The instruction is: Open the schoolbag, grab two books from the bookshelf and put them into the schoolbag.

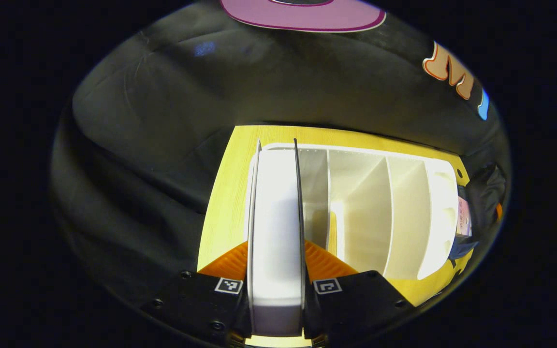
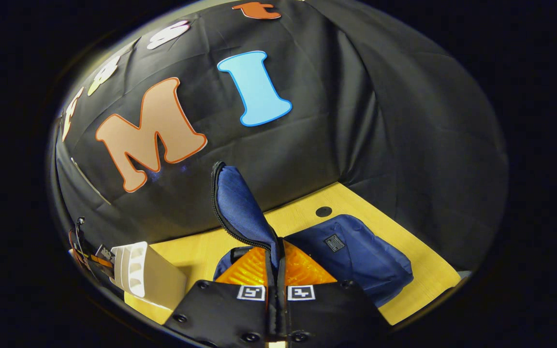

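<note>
Black cloth is backing the booth, with a yellow wooden tabletop (image 2: 404,270) under everything. Blue schoolbag (image 2: 360,261) is lying on the tabletop in the right gripper view, its zippered flap (image 2: 240,208) being lifted upright, so the bag looks at least partly opened. White bookshelf (image 1: 394,212) is sitting on the tabletop in the left gripper view, its other slots looking bare as far as can be seen. Book (image 1: 277,227) is standing edge-on at the shelf's left end. Left claw (image 1: 277,290) is grasping the book, both fingers pressing its covers. Right claw (image 2: 276,290) is clenched on the flap edge.

Judgement: opening seems done or nearly so; first book is gripped but not yet in the bag; second book is left to do. Bag's opening is hidden behind the right claw. Second book is not identifiable. Dark things past the shelf's right end are too small to name.
</note>
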Available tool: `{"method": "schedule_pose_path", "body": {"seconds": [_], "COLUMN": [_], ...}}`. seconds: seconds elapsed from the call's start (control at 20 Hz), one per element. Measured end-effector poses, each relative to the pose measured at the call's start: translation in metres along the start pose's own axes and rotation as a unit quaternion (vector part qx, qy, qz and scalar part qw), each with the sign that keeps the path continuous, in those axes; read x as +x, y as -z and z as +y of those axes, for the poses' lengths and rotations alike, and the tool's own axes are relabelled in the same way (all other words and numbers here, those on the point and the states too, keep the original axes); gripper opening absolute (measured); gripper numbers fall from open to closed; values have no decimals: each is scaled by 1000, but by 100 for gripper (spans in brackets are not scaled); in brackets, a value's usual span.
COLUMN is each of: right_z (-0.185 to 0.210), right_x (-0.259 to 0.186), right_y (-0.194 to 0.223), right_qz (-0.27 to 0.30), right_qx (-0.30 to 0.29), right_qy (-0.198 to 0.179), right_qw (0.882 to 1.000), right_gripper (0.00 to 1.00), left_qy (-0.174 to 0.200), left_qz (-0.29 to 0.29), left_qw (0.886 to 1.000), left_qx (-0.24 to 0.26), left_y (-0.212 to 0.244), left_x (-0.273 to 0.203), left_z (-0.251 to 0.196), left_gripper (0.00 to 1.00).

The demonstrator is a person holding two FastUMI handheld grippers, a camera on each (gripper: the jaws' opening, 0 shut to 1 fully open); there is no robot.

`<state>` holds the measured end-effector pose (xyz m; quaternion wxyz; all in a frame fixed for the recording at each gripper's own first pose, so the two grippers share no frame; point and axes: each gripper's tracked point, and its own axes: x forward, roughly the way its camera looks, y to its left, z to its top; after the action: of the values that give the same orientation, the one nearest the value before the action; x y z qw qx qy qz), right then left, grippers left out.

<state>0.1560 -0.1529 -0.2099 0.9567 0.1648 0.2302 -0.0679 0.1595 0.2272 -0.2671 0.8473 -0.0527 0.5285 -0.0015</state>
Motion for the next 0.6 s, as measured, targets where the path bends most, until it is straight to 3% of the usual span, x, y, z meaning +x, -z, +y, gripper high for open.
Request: {"method": "schedule_pose_path", "body": {"seconds": [0.3,0.6], "right_z": [-1,-3], "right_x": [0,-1], "right_y": [0,-1], "right_qz": [0,1], "right_qx": [3,-2], "right_qy": [-2,-4], "right_qw": [1000,1000], "right_gripper": [7,3], "left_qy": [-6,5], "left_qz": [-5,-24], "left_qw": [1000,1000], "left_qx": [17,11], "left_y": [-11,-22], "left_x": [-5,-12], "left_z": [-1,-2], "left_gripper": [37,37]}}
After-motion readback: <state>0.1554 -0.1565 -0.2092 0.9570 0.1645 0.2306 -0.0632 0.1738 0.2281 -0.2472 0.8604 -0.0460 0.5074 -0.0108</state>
